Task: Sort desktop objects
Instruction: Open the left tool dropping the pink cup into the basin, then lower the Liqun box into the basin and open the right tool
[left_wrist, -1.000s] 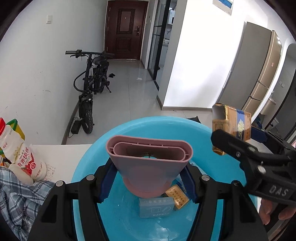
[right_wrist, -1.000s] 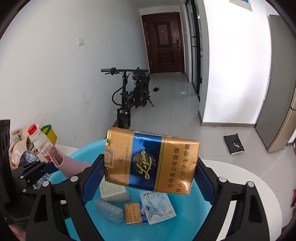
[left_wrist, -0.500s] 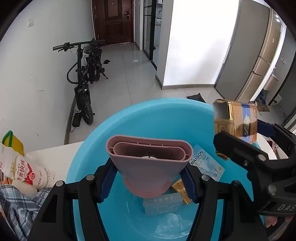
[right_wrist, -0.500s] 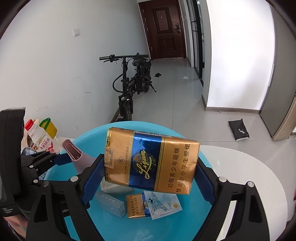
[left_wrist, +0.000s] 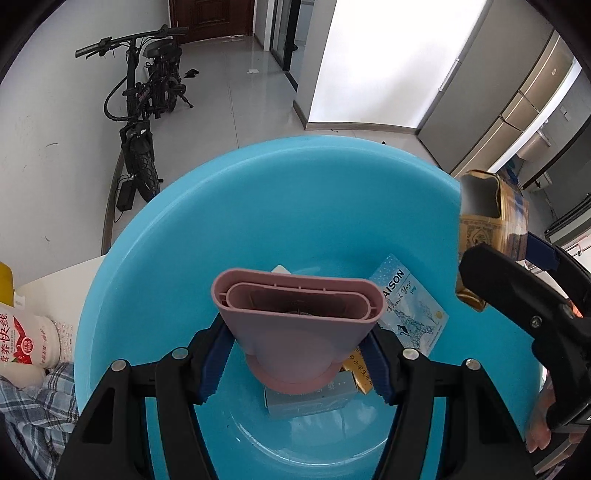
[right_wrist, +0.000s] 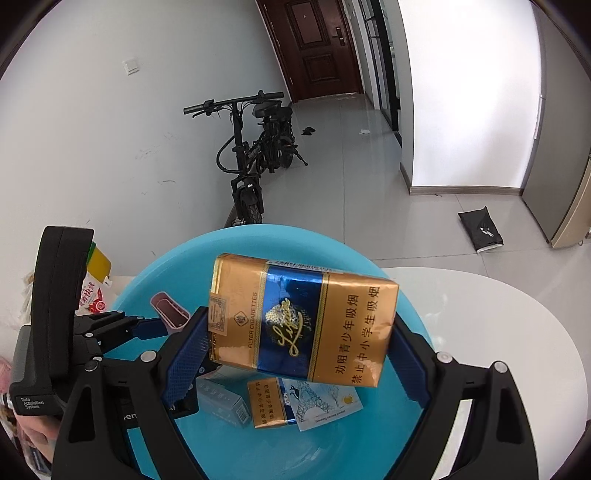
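Holding pink flared plastic nozzle (left_wrist: 297, 325) in left gripper (left_wrist: 295, 360) | gripping gold-and-blue cigarette pack (right_wrist: 301, 319) crosswise in right gripper (right_wrist: 297, 354) | hovering both above round blue plastic basin (left_wrist: 155, 258), left one nearer its middle

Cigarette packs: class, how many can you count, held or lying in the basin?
4: a gold-and-blue pack in the right gripper; in the basin a grey-blue pack, a gold pack and a pale-blue pack. More may be hidden.

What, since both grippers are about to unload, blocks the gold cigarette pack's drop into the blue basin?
Nothing visible: the gold cigarette pack in the right gripper hangs over the blue basin, whose packs lie flat below.
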